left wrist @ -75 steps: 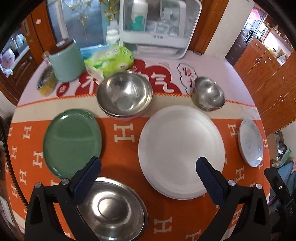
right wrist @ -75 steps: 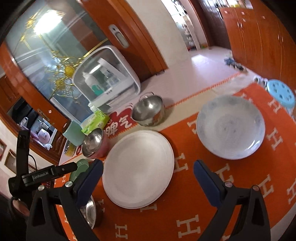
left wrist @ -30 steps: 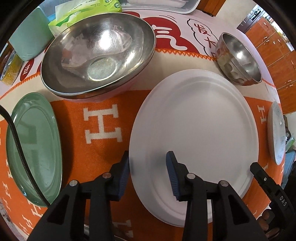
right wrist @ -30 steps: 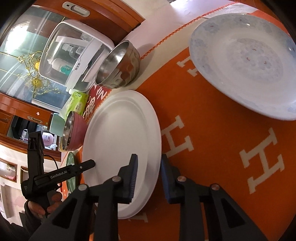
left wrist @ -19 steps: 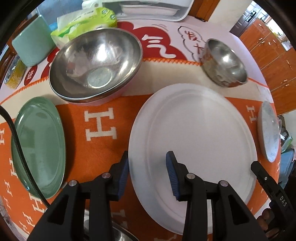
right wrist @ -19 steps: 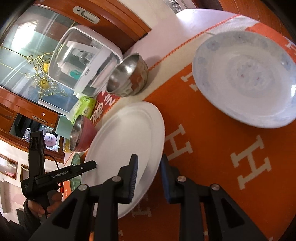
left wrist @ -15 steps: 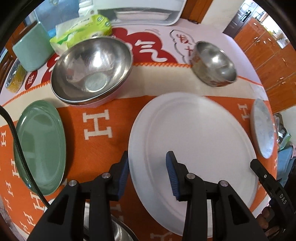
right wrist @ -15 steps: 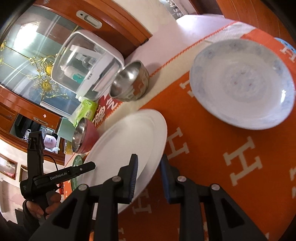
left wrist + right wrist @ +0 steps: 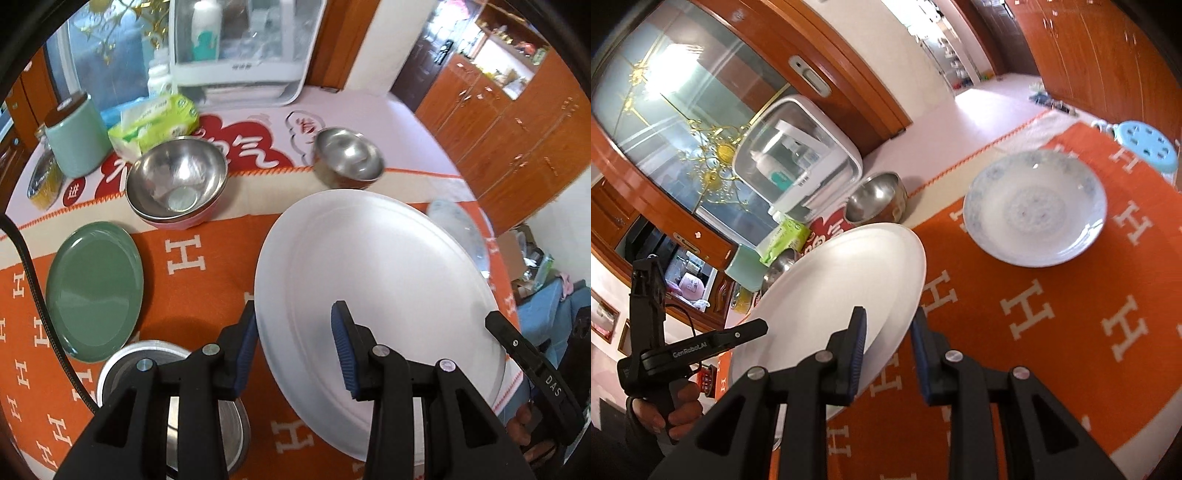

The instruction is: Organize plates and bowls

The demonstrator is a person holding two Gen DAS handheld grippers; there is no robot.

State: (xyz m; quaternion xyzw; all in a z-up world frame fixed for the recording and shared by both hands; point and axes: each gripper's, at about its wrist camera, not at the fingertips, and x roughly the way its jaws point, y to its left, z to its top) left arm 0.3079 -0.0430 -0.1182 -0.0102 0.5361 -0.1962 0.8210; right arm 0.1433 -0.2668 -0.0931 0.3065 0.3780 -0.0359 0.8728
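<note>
Jaws on both tools are drawn in narrow and pinched on the rim of the large white plate [image 9: 373,280]: the left gripper [image 9: 293,341] holds its near-left edge, the right gripper [image 9: 886,349] the opposite edge, one blue ribbed pad above and one below. The plate hangs tilted between them, clear of the orange tablecloth [image 9: 1034,332] and casting a shadow on it. So the step in hand, as I read it, is the carrying of this plate toward a stack. The likeliest seat is the blue-patterned plate [image 9: 1034,208], lying well apart to the right, though the green plate [image 9: 94,291] on the left is also free. Next it wants levelling, both hands moving as one, then a gentle lowering before either grip lets go.

The plate is matte, broad and shallow with a raised rim; glazed and hard, it could slip if one side loosens. Beyond it sit shiny steel bowls: a large steel bowl [image 9: 177,181] nested in a pink one, a small steel bowl [image 9: 347,157] and a low steel dish [image 9: 170,398] nearest the person. The woven cloth looks soft.
</note>
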